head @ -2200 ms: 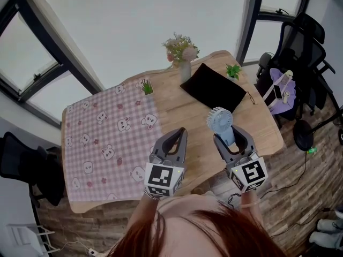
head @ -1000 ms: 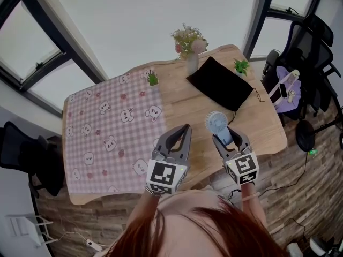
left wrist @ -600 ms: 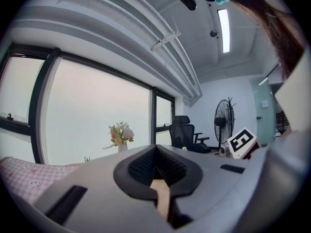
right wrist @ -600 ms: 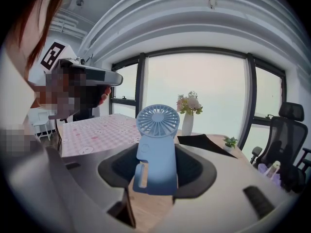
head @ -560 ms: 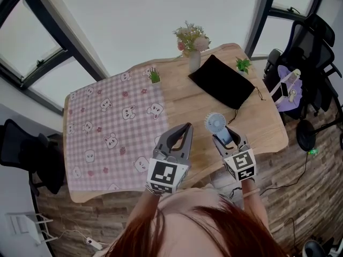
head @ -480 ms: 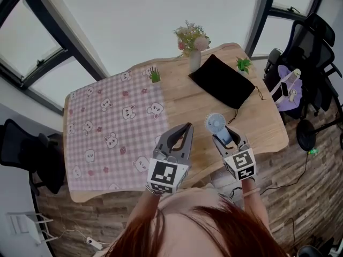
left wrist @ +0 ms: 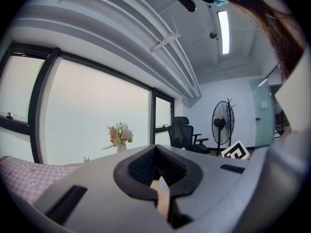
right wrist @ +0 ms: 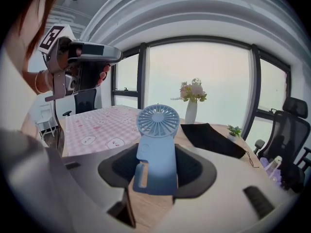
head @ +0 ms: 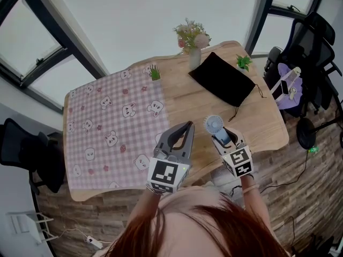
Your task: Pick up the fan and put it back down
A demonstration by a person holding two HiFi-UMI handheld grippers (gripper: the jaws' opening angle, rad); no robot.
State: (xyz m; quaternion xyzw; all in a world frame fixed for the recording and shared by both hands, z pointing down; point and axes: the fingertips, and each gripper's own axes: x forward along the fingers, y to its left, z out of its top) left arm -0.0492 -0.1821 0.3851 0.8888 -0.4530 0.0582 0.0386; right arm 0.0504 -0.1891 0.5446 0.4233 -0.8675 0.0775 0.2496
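A wooden desk point(head: 257, 116) stands by tall windows, its left half under a pink checked cloth point(head: 107, 122) printed with bears. A vase of flowers point(head: 194, 42) and a black pouch point(head: 222, 79) sit toward its far side.

The right gripper point(head: 225, 138) has its fingers point(right wrist: 197, 166) pinching the lower handle of the pale blue fan point(right wrist: 156, 147), one dark pad on each side. The fan is held over the desk's near edge, at the bare wooden right part. No view shows whether its base touches the wood, though it looks lifted. Its long axis runs along the fingers, handle inside the grip and round head out past the fingertips, pointing away from the person toward the far side of the desk. The grille faces back at the gripper's camera.

The left gripper point(head: 184, 130) hovers just beside it, fingers pressed together on nothing, over the cloth's near edge.

The pick-up looks done and the put-down is the step in hand. The next move likely calls for lowering the fan base-first onto bare wood, then spreading the fingers only once it stands steady, since the narrow base could tip it.
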